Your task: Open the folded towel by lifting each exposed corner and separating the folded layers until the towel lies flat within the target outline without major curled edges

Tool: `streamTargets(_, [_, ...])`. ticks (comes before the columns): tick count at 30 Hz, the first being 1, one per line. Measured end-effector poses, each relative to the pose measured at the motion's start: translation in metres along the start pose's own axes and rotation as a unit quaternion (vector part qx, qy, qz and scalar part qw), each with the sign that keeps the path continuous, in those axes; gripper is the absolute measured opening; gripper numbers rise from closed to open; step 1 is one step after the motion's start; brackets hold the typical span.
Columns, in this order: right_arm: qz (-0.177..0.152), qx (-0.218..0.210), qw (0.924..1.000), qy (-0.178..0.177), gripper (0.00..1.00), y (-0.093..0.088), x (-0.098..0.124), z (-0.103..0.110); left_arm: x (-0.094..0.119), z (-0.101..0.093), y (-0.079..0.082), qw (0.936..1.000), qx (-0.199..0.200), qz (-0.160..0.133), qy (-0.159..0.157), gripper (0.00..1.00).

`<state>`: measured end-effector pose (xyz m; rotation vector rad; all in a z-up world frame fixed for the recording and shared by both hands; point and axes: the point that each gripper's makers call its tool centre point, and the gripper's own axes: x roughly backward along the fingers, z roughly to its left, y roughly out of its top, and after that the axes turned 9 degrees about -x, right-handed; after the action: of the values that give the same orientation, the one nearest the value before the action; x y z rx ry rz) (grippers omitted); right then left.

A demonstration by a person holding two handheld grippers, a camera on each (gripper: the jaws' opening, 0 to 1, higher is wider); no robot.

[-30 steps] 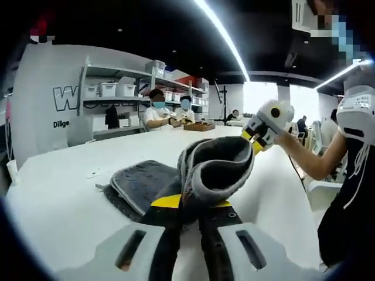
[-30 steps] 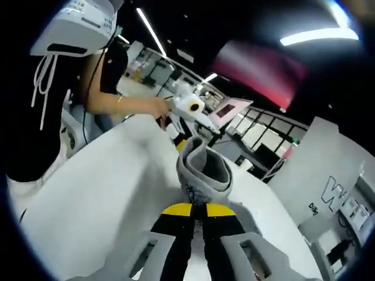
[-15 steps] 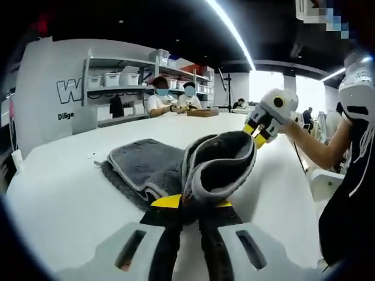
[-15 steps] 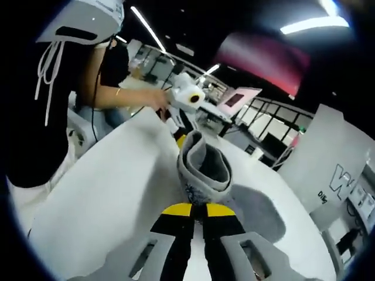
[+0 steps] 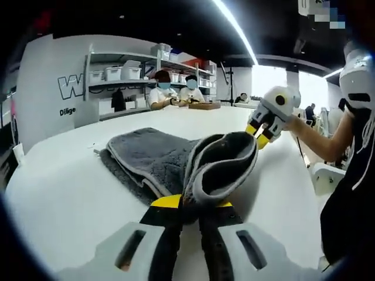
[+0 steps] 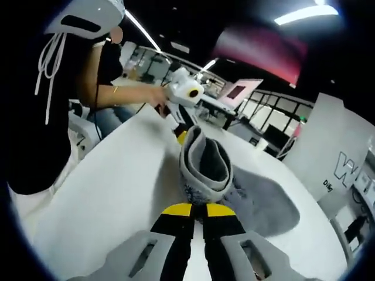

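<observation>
Holding now: you have the towel (image 5: 176, 164) pinched at two corners of one edge, and that edge arches up off the bench (image 5: 64, 193) between your hands.
Left tongs (image 5: 190, 205): closed on the near corner, grey pile bunched between the yellow tips.
Right tongs (image 6: 198, 208): closed on the other corner; in the left gripper view you see them at the far end of the arch (image 5: 258, 133).
Towel position: the rest lies on the bench to one side of the arch, layers stacked, a pale hem showing along the fold.
Outline: you cannot make out any target outline on the white top, so placement is a guess from here.
Risk, double layer: if your tongs have caught two layers at a corner, the fold travels with you and never opens; look at the thickness in each pinch.
Risk, slack: the edge sags in a loop, so lowering it as it is would probably lay a curl or a crease into the cloth.
Risk, drag: pulling sideways before the lower layer frees could slide the whole towel across the smooth bench.
Risk, slip: a shallow pinch on thick pile may let go under tension and drop the corner back folded.
</observation>
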<state>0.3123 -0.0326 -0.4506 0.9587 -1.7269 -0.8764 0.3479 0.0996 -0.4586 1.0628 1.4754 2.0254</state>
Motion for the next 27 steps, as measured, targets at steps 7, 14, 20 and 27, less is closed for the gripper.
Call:
streamTargets(7, [0.0,-0.023,0.9997,-0.005,0.0,-0.009,-0.001,0.003,-0.002,-0.002,-0.005,1.0,0.005,0.002,0.007,0.1])
streamTargets(14, [-0.001,-0.041,0.9991,-0.007,0.0,-0.014,-0.001,0.004,-0.002,-0.005,-0.01,0.9996,0.021,-0.005,0.016,0.1])
streamTargets(20, [0.005,-0.047,0.9988,-0.016,0.0,-0.018,-0.004,0.009,-0.002,-0.006,-0.013,0.9992,0.029,-0.011,0.026,0.1])
streamTargets(27, [-0.005,-0.073,0.9967,-0.034,0.01,-0.018,-0.002,0.007,0.0,-0.012,-0.011,0.9986,-0.034,-0.019,0.036,0.14])
